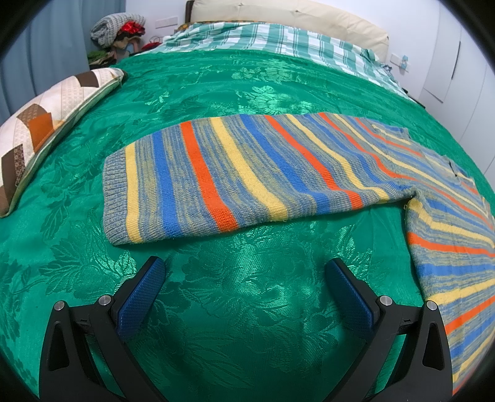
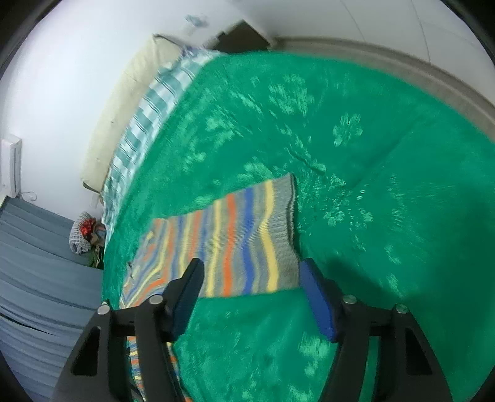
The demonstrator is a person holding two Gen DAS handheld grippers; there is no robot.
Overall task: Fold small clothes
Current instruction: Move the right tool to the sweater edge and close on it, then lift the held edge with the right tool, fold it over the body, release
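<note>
Striped knit in blue, orange, yellow and grey, the small sweater point(image 1: 247, 173) lies flat on the bed's green floral bedspread point(image 1: 216, 86), its body stretched from the ribbed hem point(image 1: 114, 191) at the left of the left wrist view to the shoulder part at the right, where a sleeve point(image 1: 454, 272) bends down toward the lower right edge of the view. Ahead of the left gripper point(image 1: 246, 293) the sweater's near edge runs across the bed; the jaws stand wide apart with only bare bedspread between the blue pads point(image 1: 139, 300), and they touch nothing, the cloth lying just beyond the fingertips. A patchwork cushion point(image 1: 46, 130) in cream and brown rests on the bedspread well to the left of the hem, and a green checked blanket point(image 1: 263, 40) lies at the head of the bed under a cream headboard point(image 1: 294, 18). From the right wrist view, which is blurred, the sweater point(image 2: 235, 241) runs from the hem point(image 2: 290, 216) at the right down to the lower left, passing behind the left finger. The right gripper point(image 2: 250, 297) is likewise spread open and holds nothing; the hem end of the sweater appears between the two fingertips and just past them, but whether the pads touch the knit cannot be told through the blur.
</note>
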